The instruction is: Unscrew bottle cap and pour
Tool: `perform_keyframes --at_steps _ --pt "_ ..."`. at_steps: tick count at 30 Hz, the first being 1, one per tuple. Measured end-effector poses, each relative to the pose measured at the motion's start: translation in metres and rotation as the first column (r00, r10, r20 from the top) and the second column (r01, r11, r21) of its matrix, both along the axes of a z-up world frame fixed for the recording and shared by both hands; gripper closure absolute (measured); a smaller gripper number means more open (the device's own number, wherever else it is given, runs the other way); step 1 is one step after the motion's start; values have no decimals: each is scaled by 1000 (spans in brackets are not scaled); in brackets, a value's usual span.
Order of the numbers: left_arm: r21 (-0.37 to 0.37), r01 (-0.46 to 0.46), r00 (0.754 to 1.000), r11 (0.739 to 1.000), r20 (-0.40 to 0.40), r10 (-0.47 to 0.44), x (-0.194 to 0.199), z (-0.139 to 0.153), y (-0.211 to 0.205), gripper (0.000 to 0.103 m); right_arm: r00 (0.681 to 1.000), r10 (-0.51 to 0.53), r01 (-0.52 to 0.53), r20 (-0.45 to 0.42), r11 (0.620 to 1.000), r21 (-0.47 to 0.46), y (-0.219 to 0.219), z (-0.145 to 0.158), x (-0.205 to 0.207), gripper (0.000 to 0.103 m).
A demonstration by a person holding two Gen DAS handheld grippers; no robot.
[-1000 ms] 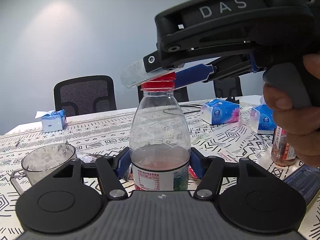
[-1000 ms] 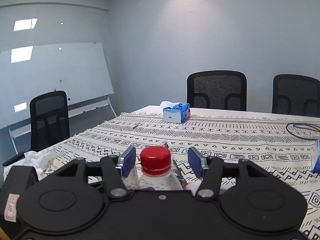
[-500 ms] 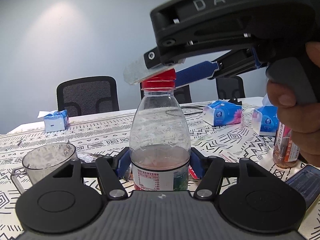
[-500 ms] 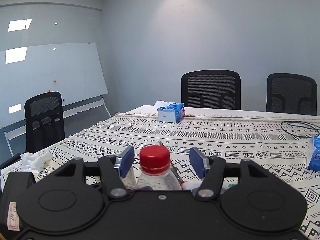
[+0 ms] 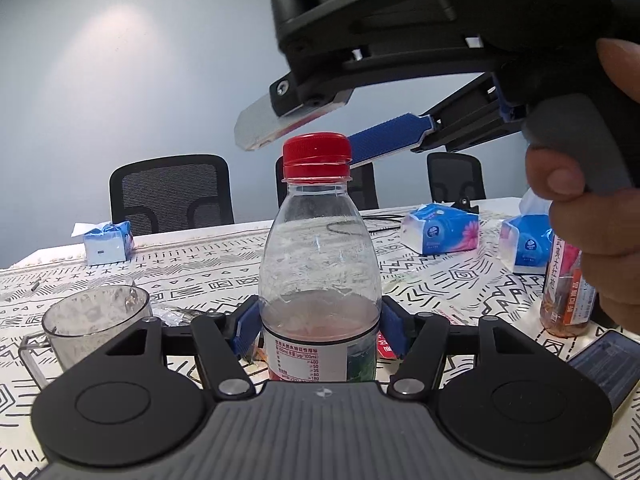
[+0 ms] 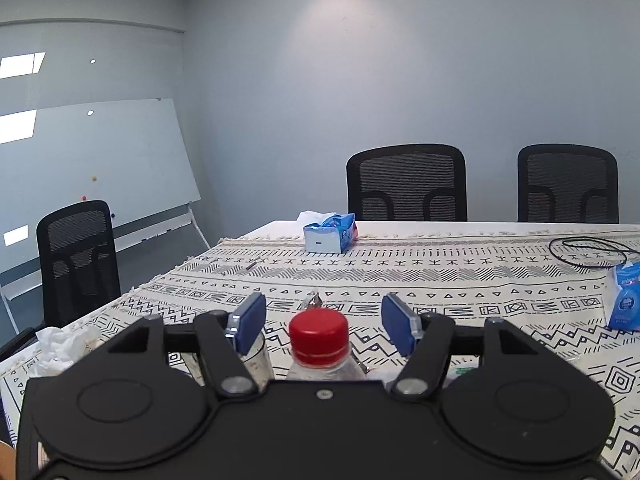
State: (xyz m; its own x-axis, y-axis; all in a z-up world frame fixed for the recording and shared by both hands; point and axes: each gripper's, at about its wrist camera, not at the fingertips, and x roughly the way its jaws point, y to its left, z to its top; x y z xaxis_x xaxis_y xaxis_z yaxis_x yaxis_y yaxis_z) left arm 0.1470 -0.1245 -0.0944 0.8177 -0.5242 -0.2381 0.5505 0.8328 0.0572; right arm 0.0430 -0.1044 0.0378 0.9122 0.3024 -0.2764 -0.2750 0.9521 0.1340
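Blue pads of the left gripper (image 5: 318, 326) press on either side of the clear bottle (image 5: 319, 280) at label height, so this tool clamps the body and keeps it upright on the patterned tablecloth (image 5: 208, 268). Pinkish liquid fills only the lower part of the bottle. Above it hangs the right gripper (image 6: 323, 322), held in a hand (image 5: 588, 216) at the right edge of the left view. Its jaws have just been opening and now stand apart, one on each side of the red cap (image 5: 317, 152) with a gap showing on both sides in the right wrist view; nothing is pinched between them. From the left view its fingers sit slightly above and behind the cap, not around it.

The cap is on the neck, so the step in hand looks like the unscrewing, probably a re-grip between turns, though how loose the cap is cannot be told. The next move seems to call for lowering the right jaws until the pads are level with the ribbed side of the cap, closing squarely, and twisting while the left clamp resists the turn.

A clear plastic cup (image 5: 94, 320) stands on the cloth just left of the left tool, the likely place for the pour. Further off lie tissue packs (image 5: 440, 228) and a second small bottle (image 5: 568, 288) at the right.
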Motion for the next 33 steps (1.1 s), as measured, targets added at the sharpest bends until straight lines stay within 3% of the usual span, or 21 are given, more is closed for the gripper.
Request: perform_keyframes --at_steps 7,15,33 --pt "13 8 1000 1000 9 -8 -1 -1 -2 44 1000 -28 29 6 999 -28 6 2 5 37" --pt "12 9 1000 1000 7 -9 -1 -1 -2 44 999 -47 47 27 999 11 -1 3 -2 37" --pt "16 5 1000 1000 12 -5 -2 -1 -4 44 999 -19 18 43 1000 13 -11 -6 -6 37"
